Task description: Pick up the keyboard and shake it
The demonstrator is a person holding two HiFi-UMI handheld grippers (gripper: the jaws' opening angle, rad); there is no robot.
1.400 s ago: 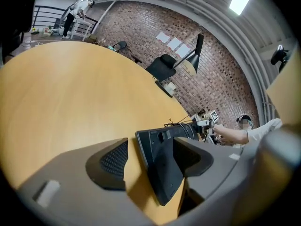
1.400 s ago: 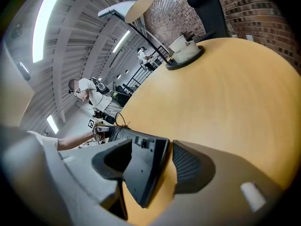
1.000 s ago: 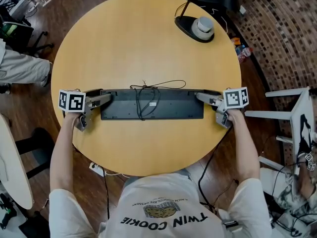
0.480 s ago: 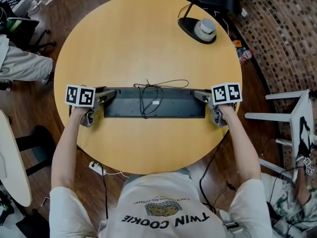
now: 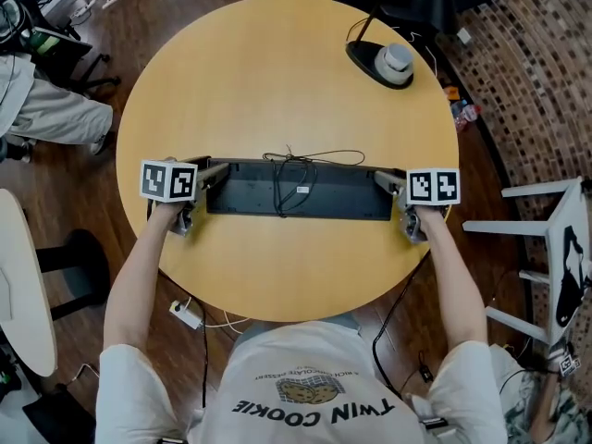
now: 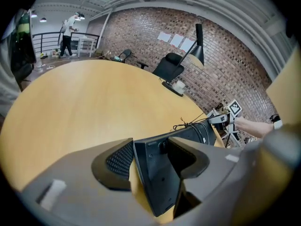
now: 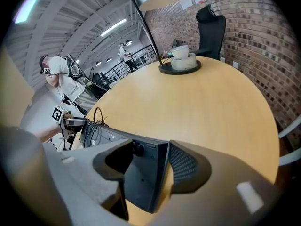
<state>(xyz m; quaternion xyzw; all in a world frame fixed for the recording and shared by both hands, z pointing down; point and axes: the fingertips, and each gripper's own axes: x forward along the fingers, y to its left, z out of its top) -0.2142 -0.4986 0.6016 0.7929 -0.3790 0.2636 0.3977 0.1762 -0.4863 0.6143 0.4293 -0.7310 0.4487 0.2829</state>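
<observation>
A black keyboard (image 5: 305,202) lies underside up across the near part of the round wooden table (image 5: 277,81), its cable (image 5: 294,166) bundled on its back. My left gripper (image 5: 215,176) is at its left end and my right gripper (image 5: 385,183) at its right end. Both sets of jaws have just been closing with the keyboard between them. In the left gripper view the keyboard's end (image 6: 157,178) fills the gap and both pads touch it. In the right gripper view the other end (image 7: 141,182) sits between the pads in the same way.
A desk lamp's black base (image 5: 393,61) stands at the table's far right. A white chair (image 5: 555,239) is to the right and another table (image 5: 23,294) to the left. A seated person's legs (image 5: 51,109) show at the far left. Cables lie on the floor.
Both grippers have tipped further down over the keyboard's ends, and their jaws have drawn in onto it. The keyboard stays in the same place on the table.
</observation>
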